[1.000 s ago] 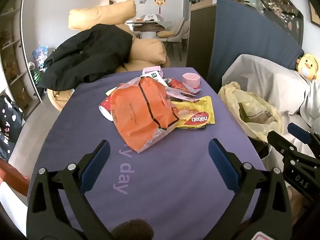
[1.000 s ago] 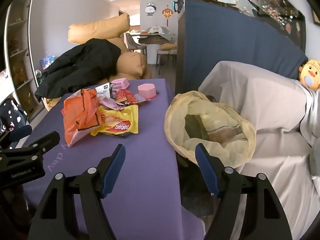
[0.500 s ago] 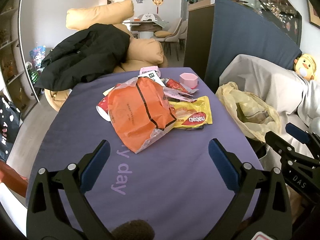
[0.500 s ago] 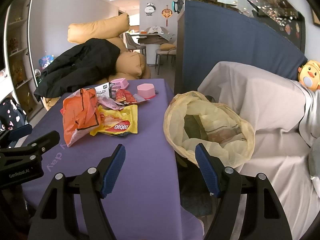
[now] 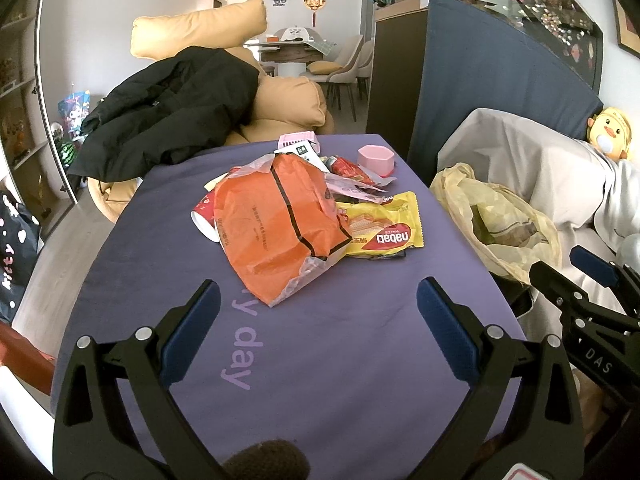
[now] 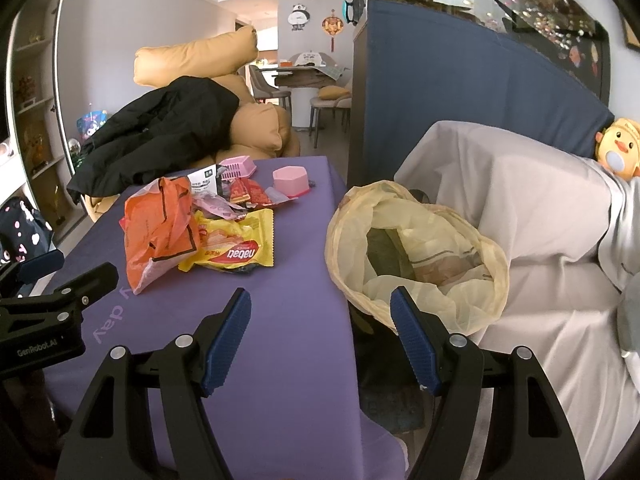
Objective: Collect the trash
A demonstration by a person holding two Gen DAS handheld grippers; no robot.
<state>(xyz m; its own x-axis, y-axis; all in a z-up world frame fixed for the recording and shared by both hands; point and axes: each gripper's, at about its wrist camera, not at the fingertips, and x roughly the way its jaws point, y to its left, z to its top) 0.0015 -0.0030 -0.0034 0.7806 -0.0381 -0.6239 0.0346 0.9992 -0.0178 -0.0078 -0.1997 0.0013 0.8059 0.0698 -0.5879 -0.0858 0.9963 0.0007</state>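
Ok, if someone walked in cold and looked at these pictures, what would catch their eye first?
Probably the crumpled orange plastic bag in the middle of the purple tablecloth, lying on a heap of wrappers with a yellow wafer packet at its right. Next, the open pale yellow trash bag just off the table's right edge. Both the left hand-held gripper and the right hand-held gripper are open and empty.

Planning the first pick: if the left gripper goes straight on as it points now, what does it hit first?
Likely the orange plastic bag: it lies straight ahead of the open left gripper, nearest piece of the pile on the purple tablecloth. Depth is unclear; pitched down, it could meet cloth first.
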